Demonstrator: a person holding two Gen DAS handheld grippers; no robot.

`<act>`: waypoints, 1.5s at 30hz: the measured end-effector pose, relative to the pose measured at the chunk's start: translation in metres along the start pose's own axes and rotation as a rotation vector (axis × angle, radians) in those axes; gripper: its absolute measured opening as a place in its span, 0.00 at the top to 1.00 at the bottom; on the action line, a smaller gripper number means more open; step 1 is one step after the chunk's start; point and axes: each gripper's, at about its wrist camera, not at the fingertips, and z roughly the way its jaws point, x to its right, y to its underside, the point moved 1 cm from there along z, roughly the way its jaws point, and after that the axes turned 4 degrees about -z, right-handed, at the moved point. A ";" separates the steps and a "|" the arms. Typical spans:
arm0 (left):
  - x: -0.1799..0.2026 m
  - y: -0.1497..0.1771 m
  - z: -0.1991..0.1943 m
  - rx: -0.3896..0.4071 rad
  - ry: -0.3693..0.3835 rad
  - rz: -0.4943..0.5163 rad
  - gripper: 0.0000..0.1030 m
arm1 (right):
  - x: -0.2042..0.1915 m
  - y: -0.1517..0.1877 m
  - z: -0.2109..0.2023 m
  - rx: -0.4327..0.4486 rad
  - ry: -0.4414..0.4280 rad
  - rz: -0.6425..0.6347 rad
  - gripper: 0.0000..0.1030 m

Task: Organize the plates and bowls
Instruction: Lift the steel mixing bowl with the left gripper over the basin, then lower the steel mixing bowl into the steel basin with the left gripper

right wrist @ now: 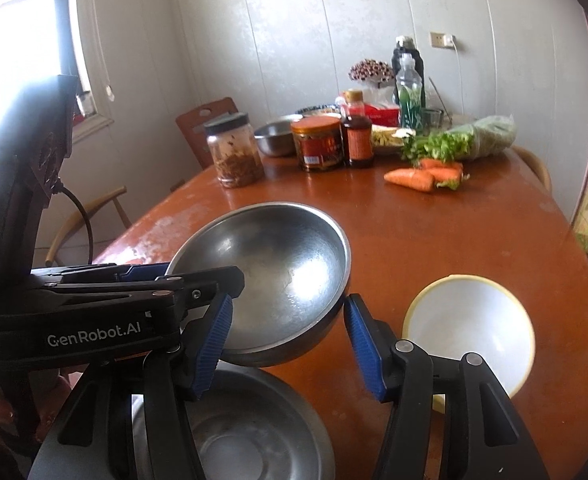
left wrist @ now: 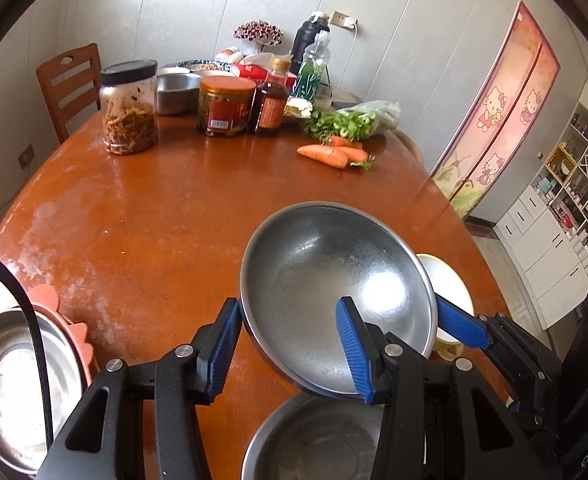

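A steel bowl (left wrist: 334,280) hangs tilted above a second steel bowl (left wrist: 314,444) that sits on the table's near edge. Both grippers hold its rim from opposite sides. My left gripper (left wrist: 289,348) straddles the near rim, one finger inside the bowl. My right gripper (right wrist: 289,344) straddles the rim too; in the left wrist view its blue finger (left wrist: 460,324) shows behind the bowl. The lifted bowl (right wrist: 269,276) and lower bowl (right wrist: 249,432) show in the right wrist view. A white bowl with a yellow rim (right wrist: 470,332) stands to the right.
A steel bowl (left wrist: 17,392) on a pink plate (left wrist: 73,332) sits at the near left. Jars (left wrist: 129,108), a sauce bottle (left wrist: 271,100), greens (left wrist: 354,120), carrots (left wrist: 334,154) and another steel bowl (left wrist: 175,92) crowd the table's far side. A chair (left wrist: 69,84) stands behind.
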 end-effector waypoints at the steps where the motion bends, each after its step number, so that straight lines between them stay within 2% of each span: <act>1: 0.000 0.000 -0.002 0.002 0.001 0.001 0.53 | -0.002 -0.001 -0.004 0.007 0.000 -0.006 0.41; 13: 0.009 0.018 -0.021 0.021 -0.002 0.022 0.53 | -0.012 0.010 -0.027 0.027 0.002 -0.017 0.41; 33: 0.025 0.077 -0.045 0.026 -0.009 0.050 0.53 | -0.026 0.063 -0.066 0.034 0.003 -0.020 0.41; 45: 0.022 0.098 -0.050 0.018 -0.010 0.055 0.53 | -0.037 0.082 -0.076 0.029 0.011 -0.042 0.41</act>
